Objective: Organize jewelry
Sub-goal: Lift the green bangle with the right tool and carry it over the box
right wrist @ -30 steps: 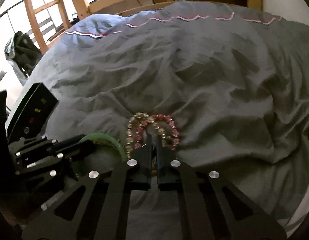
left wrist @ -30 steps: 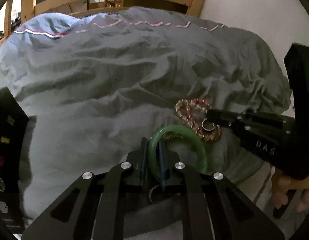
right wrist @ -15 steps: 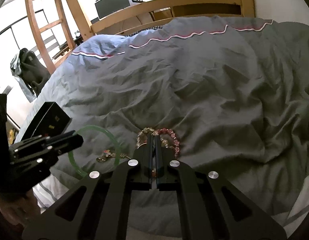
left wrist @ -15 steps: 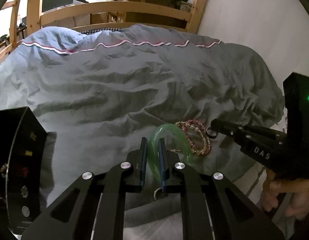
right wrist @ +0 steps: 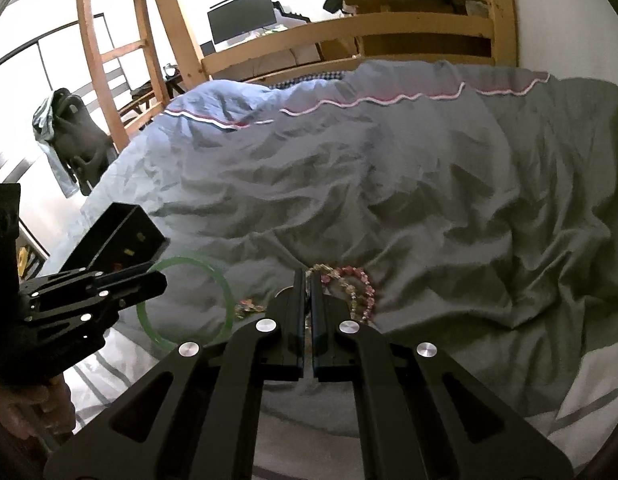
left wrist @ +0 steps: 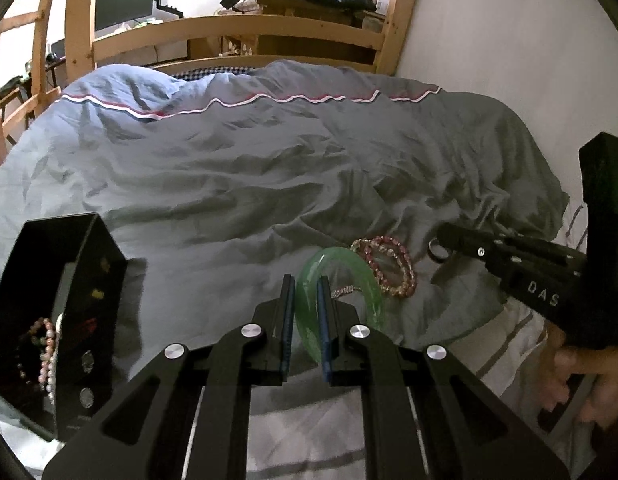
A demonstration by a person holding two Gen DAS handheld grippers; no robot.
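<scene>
My left gripper [left wrist: 305, 284] is shut on a green bangle [left wrist: 365, 280] and holds it above the grey duvet. The bangle also shows in the right wrist view [right wrist: 225, 296], at the left gripper's tips [right wrist: 157, 276]. My right gripper [right wrist: 305, 276] is shut on a small dark ring [left wrist: 436, 249], seen at its tip in the left wrist view [left wrist: 443, 238]. Pink and gold bead bracelets [left wrist: 389, 266] lie on the duvet between the grippers. A small chain piece [right wrist: 249, 306] lies beside them. A black jewelry box [left wrist: 65, 304] stands at the left with bead strands [left wrist: 45, 356] inside.
The grey duvet [left wrist: 249, 168] covers the bed, rumpled. A wooden bed frame [left wrist: 237, 32] runs along the far side and a white wall [left wrist: 509, 48] along the right. A striped sheet [left wrist: 501, 344] shows at the near edge.
Both grippers have lifted and pulled back from the duvet. The green bangle rose with the left gripper, the ring with the right. The bead bracelets stayed on the duvet.
</scene>
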